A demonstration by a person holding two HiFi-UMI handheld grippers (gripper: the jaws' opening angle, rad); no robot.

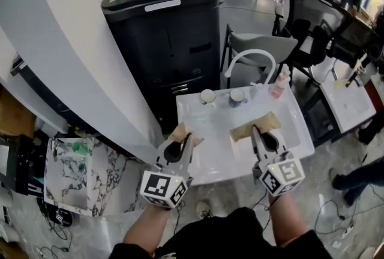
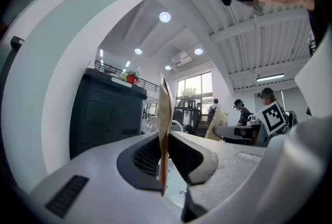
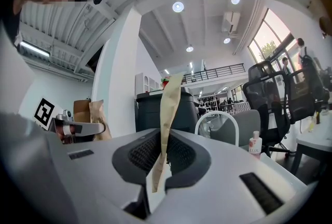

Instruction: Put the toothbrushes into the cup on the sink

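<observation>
The left gripper (image 1: 179,142) is clamped on a thin, flat brown paper packet (image 1: 183,131) at the front left rim of the sink (image 1: 216,153). The right gripper (image 1: 261,136) pinches a wider creased packet (image 1: 255,126) over the glossy white basin. Two round cups (image 1: 207,96) (image 1: 237,96) stand at the back rim beside the arched white tap (image 1: 251,55), with bare basin between them and the packets. A black cabinet (image 1: 162,30) stands behind the sink.

White sink (image 1: 211,153), tan packets (image 1: 255,127), black cabinet (image 1: 168,42)

White sink (image 1: 298,127), curved faucet (image 1: 251,51) at back. On back rim, l to r: pale cup (image 1: 207,96), darker cup (image 1: 237,96), pink bottle (image 1: 278,85), all upright, near each other.
</observation>
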